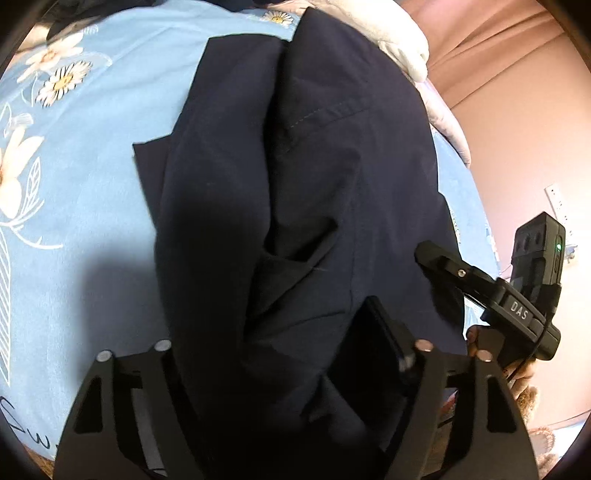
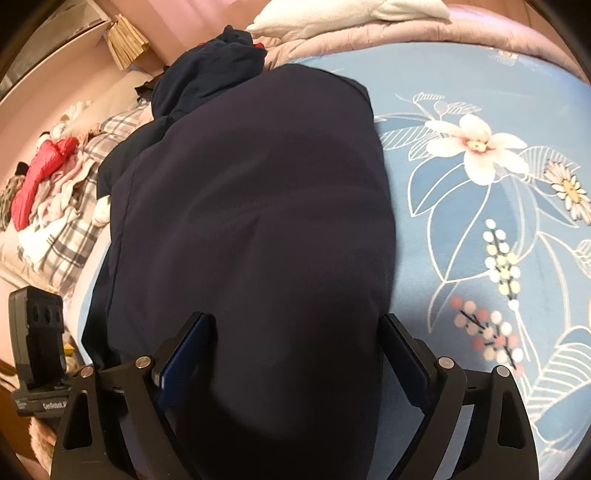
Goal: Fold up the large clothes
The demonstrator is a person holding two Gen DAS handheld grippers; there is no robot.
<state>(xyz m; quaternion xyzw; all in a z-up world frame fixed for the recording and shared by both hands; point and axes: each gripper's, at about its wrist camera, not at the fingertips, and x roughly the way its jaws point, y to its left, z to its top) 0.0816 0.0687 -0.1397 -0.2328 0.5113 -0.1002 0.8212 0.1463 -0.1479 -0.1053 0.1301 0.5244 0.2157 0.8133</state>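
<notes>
Dark garment [image 2: 251,206] lies between both wide-open jaws; left grip perhaps loose, hard to tell.

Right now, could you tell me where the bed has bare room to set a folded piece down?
Bare blue floral sheet lies beside the dark garment. It is crowded at the clothes pile and the white blanket.

A bed fills both views, spread with a light blue sheet [image 2: 461,92] printed with white flowers and daisies. A mauve quilt [image 2: 424,40] and a white blanket [image 2: 343,14] lie bunched at its far end. Pink walls [image 1: 517,110] stand behind, one with a white socket [image 1: 553,195]. Along one side, a heap of laundry [image 2: 55,192] rests on a plaid cloth [image 2: 79,236]. The light is warm and soft.
</notes>
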